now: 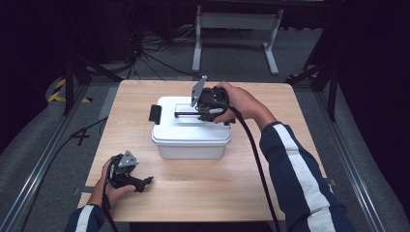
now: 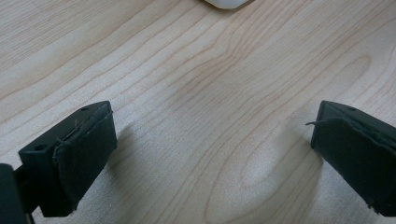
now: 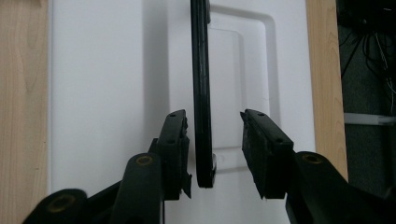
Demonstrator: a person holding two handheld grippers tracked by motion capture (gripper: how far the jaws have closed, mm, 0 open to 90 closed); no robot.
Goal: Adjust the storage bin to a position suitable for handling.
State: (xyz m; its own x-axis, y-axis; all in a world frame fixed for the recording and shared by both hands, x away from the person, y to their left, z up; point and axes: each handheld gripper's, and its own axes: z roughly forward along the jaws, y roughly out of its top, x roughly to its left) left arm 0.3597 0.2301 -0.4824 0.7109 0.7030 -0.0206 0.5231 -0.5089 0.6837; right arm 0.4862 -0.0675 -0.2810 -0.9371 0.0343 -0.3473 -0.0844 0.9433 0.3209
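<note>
Grey carpet floor (image 1: 29, 159), white metal stand (image 1: 237, 21), dark surroundings.

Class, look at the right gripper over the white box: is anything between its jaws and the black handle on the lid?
Nothing visible is. The right gripper has its jaws open on either side of the black handle, above the lid of the white box; only air separates them.

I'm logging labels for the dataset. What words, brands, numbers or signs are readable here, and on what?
None can be read in any view.
Box lid: plain white, no print.
Box handle: plain black.
Right gripper and left gripper: no markings legible.
Table: bare wood grain.
</note>
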